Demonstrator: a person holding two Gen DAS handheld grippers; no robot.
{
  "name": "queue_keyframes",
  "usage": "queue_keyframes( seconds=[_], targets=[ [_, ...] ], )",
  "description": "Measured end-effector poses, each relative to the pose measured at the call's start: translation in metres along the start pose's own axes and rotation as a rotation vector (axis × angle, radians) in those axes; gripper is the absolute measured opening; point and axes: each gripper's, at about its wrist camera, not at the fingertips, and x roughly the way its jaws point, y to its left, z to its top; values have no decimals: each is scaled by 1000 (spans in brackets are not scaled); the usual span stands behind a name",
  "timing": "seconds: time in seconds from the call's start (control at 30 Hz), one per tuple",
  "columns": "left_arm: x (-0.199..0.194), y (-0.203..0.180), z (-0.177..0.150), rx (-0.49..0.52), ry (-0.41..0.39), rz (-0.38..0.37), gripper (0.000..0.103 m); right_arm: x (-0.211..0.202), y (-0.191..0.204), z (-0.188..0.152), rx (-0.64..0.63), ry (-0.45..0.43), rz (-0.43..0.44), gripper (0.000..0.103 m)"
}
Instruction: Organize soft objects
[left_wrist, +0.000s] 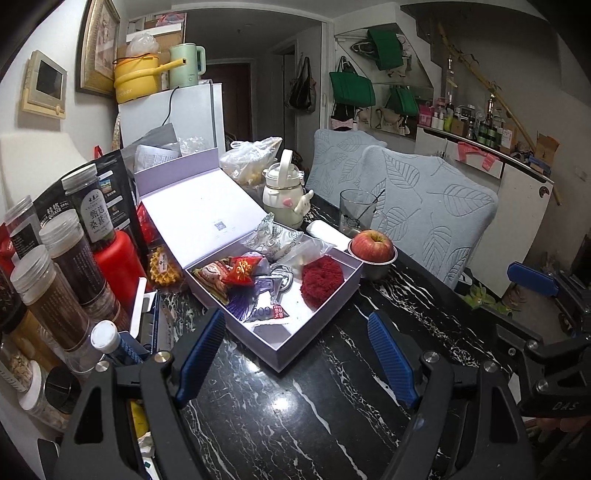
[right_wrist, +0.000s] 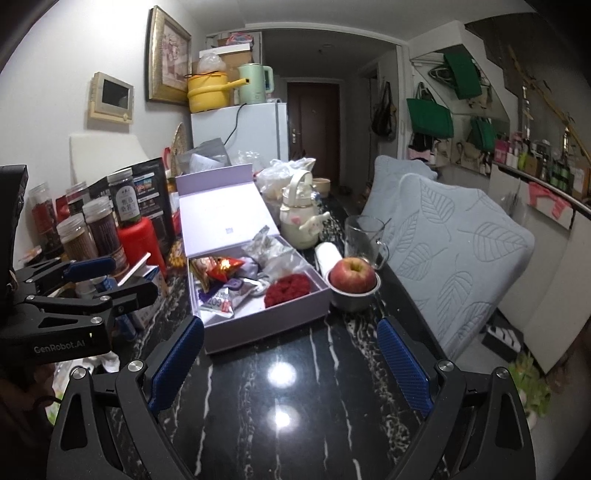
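The surface (left_wrist: 280, 398) is black with white marble veins. A pale lilac box (left_wrist: 306, 332) holds a dark red fuzzy ball (left_wrist: 320, 281); beside it sit a red-yellow apple (left_wrist: 372, 245) and grey-blue leaf-patterned chairs (left_wrist: 436, 214).

On the surface (left_wrist: 295, 398): an open box (left_wrist: 317, 325) near the middle, lid (left_wrist: 199, 206) leaning back behind it. Inside the box: a pom-pom (left_wrist: 321, 280) at right, packets (left_wrist: 236, 277) at left. Left of the box: jars (left_wrist: 62, 280). Right of it: an apple (left_wrist: 372, 245) in a bowl (left_wrist: 375, 267). Behind the apple: a glass (left_wrist: 356, 210). Behind the box: a kettle (left_wrist: 283, 192). Beyond the surface's right edge: chairs (left_wrist: 424, 206).
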Motion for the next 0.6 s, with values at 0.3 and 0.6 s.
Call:
queue_keyframes(
  seconds=[0.3,0.6],
  targets=[
    [1,-3,-1,10,5,-5,80,2,-2,-2,-1,11,-5,96],
    [3,-5,-2,19,16,-18,80,3,-3,-2,-1,13,-14,96]
  ],
)
